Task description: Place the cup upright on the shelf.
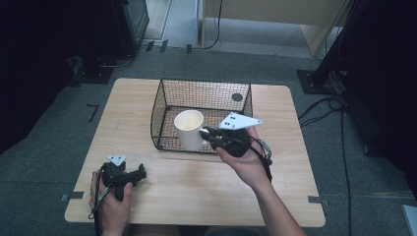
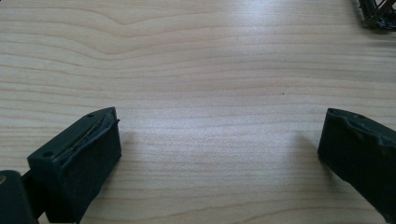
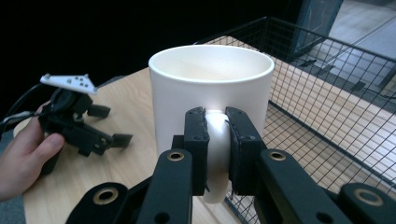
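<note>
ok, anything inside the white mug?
What shows of the white mug interior from the right gripper view looks empty: only the upper inner wall is visible, the bottom is hidden by the near wall. The right gripper clamps its handle, over the wire basket edge.

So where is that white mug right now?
In the high view the white mug sits at the near edge of the wire basket, mid-table, its handle pinched by the right gripper.
</note>
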The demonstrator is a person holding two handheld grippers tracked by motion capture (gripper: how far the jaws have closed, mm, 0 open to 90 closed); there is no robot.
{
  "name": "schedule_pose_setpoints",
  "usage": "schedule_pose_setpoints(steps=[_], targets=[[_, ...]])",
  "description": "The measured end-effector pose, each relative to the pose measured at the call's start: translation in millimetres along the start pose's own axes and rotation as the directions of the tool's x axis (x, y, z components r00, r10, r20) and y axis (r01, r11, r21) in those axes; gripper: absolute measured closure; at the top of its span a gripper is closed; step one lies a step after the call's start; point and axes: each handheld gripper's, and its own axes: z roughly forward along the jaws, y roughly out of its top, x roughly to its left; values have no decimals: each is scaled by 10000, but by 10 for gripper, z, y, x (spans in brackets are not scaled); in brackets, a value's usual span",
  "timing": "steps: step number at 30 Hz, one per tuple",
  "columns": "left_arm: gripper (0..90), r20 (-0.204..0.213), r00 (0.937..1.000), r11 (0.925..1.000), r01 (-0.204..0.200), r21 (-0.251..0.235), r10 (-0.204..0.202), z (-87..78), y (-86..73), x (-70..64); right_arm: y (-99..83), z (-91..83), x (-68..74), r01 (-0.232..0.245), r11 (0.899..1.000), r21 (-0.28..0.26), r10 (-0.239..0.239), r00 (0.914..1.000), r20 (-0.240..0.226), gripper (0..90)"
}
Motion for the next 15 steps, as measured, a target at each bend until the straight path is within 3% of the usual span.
schedule_pose_setpoints(steps=[4,15], targets=[[0,0,10000,10000,0,-2,0,0,0,0,68,50,-88,-121,9999,-39,121,9999,-31,808],[0,4,10000,10000,3,-6,-3,0,0,0,166,214,-303,-222,9998,-24,223,9988,446,808]])
